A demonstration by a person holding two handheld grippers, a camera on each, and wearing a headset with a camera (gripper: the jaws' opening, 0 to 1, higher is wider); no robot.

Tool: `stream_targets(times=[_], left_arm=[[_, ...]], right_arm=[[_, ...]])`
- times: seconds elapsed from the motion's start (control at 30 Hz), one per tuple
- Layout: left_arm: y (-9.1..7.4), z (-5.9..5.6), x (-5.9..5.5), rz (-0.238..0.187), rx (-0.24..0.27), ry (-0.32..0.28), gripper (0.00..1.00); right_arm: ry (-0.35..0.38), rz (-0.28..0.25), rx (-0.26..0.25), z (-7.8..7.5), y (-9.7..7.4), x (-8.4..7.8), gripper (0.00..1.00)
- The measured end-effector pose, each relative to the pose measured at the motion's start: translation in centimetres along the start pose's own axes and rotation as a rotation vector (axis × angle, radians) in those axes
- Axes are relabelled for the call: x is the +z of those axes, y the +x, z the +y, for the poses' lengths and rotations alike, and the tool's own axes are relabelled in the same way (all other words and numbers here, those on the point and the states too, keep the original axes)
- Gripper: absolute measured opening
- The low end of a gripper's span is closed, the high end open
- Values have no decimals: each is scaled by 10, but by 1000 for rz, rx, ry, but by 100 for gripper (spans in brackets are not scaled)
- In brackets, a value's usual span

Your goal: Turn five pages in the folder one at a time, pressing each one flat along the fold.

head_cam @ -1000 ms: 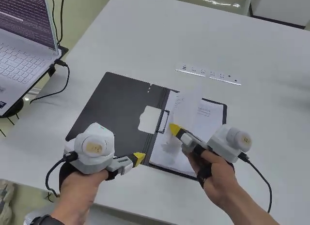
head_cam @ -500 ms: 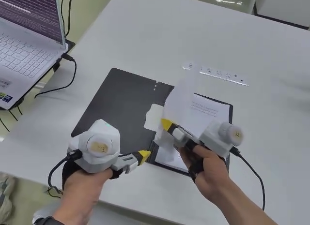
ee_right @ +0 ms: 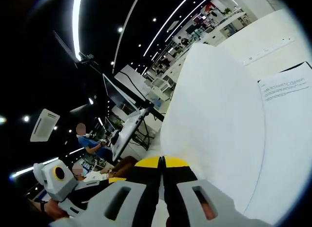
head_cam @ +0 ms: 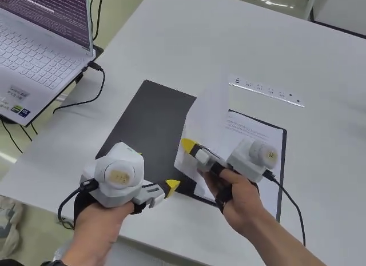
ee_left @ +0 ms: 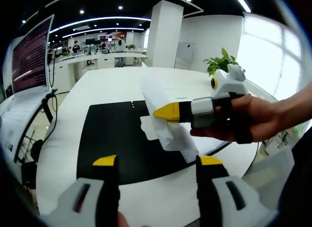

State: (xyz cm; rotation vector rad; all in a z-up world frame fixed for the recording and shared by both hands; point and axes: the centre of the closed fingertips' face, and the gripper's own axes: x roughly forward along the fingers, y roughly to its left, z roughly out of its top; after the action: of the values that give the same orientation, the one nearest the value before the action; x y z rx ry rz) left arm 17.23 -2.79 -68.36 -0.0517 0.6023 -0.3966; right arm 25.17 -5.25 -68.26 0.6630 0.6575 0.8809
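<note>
Pinching the page near its lower edge, the right gripper has both jaws pressed together on the paper. In the right gripper view the sheet rises broad and white just past the yellow tips. The page stands lifted and curved, going up from those tips and away from the person, over the middle of the folder.

The folder lies open and flat on the table. Its bare black half lies ahead of the left gripper. Its other half, bearing the stack of printed sheets, lies under and to the right of the right gripper.

The left gripper hovers at the folder's near edge, jaws well apart with nothing between them. In the left gripper view the black cover lies straight ahead, and the right gripper comes in from the right with its tip on the paper.

Well to the left of the left gripper a laptop stands open, and a cable runs from it toward the folder's left edge. Beyond the page a socket strip is set in the table.
</note>
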Motion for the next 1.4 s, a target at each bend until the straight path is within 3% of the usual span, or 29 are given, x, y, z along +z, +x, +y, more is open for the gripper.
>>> stream_targets(times=[0.37, 0.63, 0.87, 1.4], left_arm=[[-8, 16, 14, -35, 22, 2, 63], [-15, 31, 9, -36, 43, -14, 63], [-18, 39, 8, -37, 54, -24, 63], [-23, 55, 5, -19, 68, -22, 62]], right_arm=[[15, 30, 17, 6, 24, -13, 0], [44, 60, 14, 3, 42, -26, 0], [85, 64, -9, -6, 56, -32, 0], [151, 140, -107, -46, 82, -69, 0]])
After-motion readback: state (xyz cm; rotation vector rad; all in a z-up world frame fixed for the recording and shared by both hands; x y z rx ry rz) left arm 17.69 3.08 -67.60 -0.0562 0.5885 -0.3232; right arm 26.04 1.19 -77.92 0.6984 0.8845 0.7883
